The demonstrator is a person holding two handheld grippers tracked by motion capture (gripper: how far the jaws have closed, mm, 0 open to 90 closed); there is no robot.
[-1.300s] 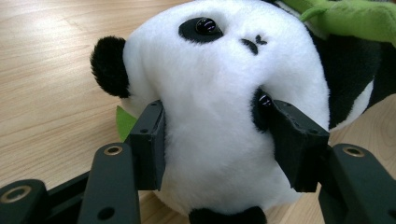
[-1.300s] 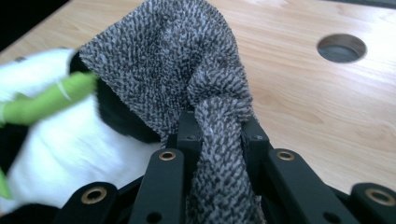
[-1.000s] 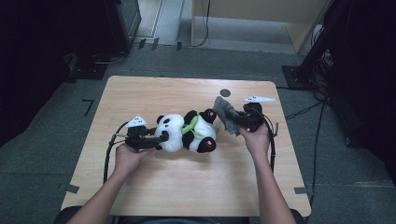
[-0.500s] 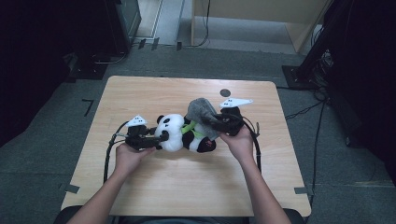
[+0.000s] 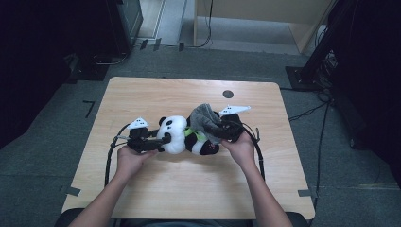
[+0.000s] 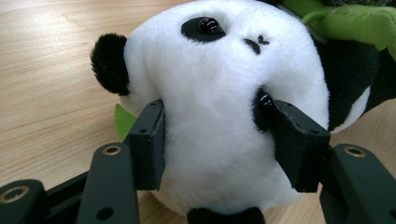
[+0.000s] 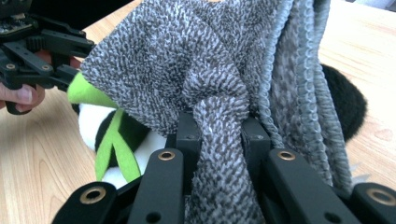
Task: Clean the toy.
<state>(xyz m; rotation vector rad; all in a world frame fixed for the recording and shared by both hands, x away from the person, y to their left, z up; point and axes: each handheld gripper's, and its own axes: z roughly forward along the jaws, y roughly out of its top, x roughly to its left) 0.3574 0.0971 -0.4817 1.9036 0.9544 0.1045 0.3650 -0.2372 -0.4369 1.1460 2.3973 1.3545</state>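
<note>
left gripper clamped on the head of a plush panda

the left gripper (image 6: 212, 140) rises from the bottom edge, its two black jaws set one on each side of the white head of the plush panda (image 6: 219, 93), pressing into the fur. the near pad lies just below a black ear (image 6: 109, 63); the far pad covers part of a black eye patch. a second eye patch with a glossy bead eye (image 6: 204, 27) faces upward, beside a small stitched nose. green fabric (image 6: 355, 23) lies at the toy's neck, upper right, and a green scrap shows behind the near jaw. the toy lies on a pale wooden table (image 6: 46, 93).
</note>
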